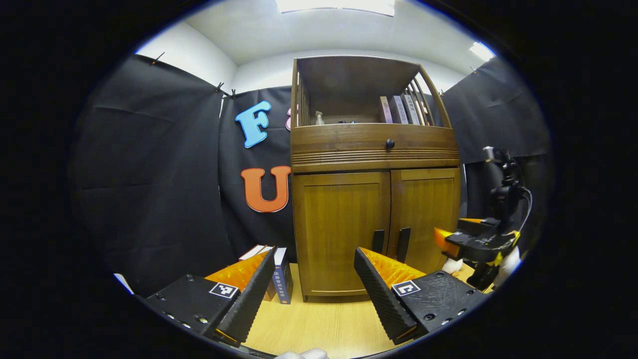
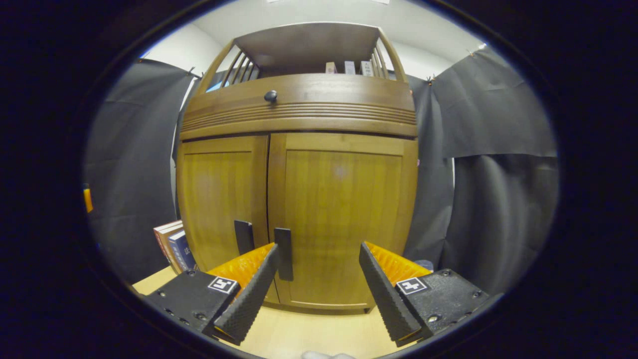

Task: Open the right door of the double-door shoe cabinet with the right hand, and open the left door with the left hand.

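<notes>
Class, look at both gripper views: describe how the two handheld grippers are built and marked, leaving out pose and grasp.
Each gripper, left gripper and right gripper, has two wedge-shaped fingers with ribbed inner faces, mounted on dark blocks with screws and small square black-and-white markers. Seen from the left gripper view, the right gripper's body carries a black upright mount and a cable.

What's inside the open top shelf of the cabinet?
In the top shelf: upright books at the right, a small pump bottle at the left. The front rail hides the shelf floor; both doors below are shut.
</notes>
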Demonstrator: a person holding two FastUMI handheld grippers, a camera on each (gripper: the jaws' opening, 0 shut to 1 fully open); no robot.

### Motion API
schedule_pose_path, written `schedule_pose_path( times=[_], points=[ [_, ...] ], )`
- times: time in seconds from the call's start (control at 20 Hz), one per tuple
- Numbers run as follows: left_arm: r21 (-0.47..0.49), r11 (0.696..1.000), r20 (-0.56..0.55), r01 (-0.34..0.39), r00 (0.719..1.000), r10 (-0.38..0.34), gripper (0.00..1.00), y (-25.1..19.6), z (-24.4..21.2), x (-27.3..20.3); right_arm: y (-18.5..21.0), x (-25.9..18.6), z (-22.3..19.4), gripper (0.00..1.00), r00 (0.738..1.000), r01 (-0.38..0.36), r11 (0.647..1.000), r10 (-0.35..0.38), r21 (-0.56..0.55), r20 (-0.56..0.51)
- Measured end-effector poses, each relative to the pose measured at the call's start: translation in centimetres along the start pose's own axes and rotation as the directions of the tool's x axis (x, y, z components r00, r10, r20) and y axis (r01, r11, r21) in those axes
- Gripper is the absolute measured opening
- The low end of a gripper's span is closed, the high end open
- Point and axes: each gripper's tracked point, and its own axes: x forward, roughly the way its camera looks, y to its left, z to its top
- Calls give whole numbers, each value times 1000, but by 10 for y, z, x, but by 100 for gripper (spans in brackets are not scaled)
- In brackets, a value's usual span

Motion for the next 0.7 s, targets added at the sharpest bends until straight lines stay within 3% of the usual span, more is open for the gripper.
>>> schedule_pose_path(
  times=[0.2, 0.25, 0.4, 0.55, 0.7],
  points=[
    [4, 999, -15, -35, 999, 35, 96, 6, -2, -13, 24, 52, -15, 100, 999, -28, 999, 27, -26, -29],
    [9, 999, -24, -48, 999, 49, 100, 9, -4, -16, 29, 66, -18, 100, 999, -29, 999, 28, -37, -33],
    [18, 996, -51, -83, 995, 83, 96, 16, -12, -23, 38, 99, -31, 99, 999, -17, 998, 14, -67, -43],
    [22, 993, -69, -113, 991, 114, 96, 22, -17, -29, 49, 120, -40, 94, 997, -29, 997, 24, -77, -66],
    [17, 991, -75, -129, 989, 130, 96, 25, -18, -32, 50, 130, -40, 86, 999, 11, 997, -15, -82, -52]
  ],
)
